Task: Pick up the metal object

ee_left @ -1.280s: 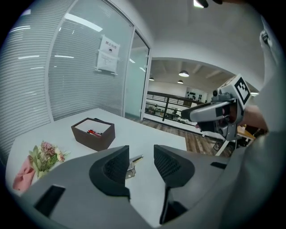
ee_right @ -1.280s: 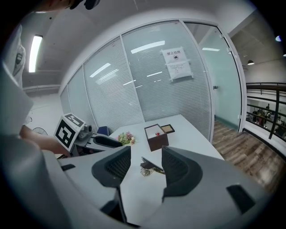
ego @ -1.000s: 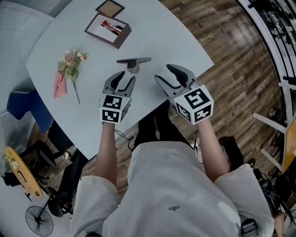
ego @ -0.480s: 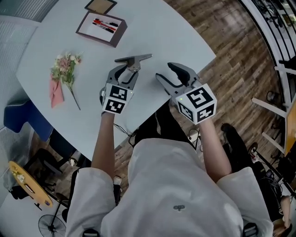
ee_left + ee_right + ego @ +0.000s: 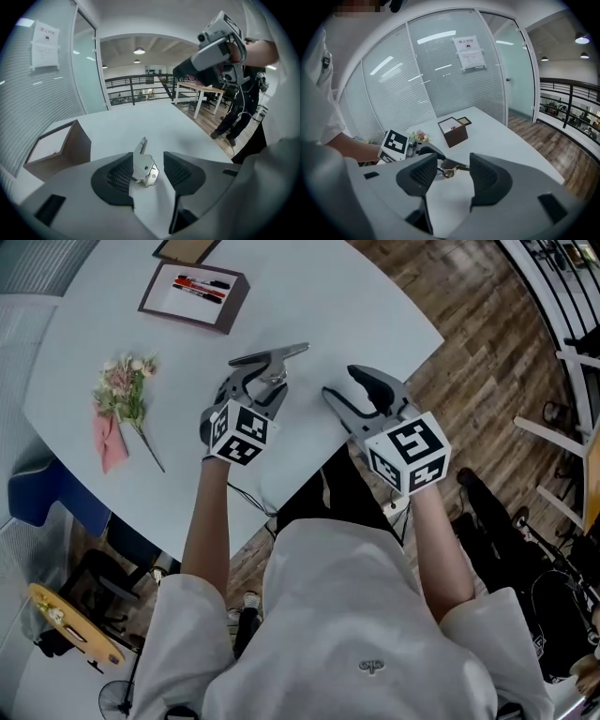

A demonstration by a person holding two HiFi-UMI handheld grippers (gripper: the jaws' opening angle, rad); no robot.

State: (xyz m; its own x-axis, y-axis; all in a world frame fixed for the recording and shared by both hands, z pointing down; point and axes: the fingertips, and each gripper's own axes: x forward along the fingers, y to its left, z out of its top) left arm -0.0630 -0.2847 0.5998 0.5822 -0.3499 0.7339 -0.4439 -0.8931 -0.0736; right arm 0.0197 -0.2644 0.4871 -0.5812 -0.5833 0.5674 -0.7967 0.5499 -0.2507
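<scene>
Both bare forearms stretched forward over the near edge, pitched downward. Pale rounded table (image 5: 309, 296) on dark wood floor (image 5: 487, 343), glass walls (image 5: 440, 79) around. Right gripper (image 5: 349, 388) hovering beside, jaws spread, nothing between. Left gripper (image 5: 253, 381) low over the tabletop, jaws just opened wide, either side of the metal object (image 5: 274, 360), not pinching it: silvery hinged bracket with a flat arm, lying on the table.

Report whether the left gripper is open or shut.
Open: the left gripper has just widened its fingers; the metal object lies between them, ungripped.
</scene>
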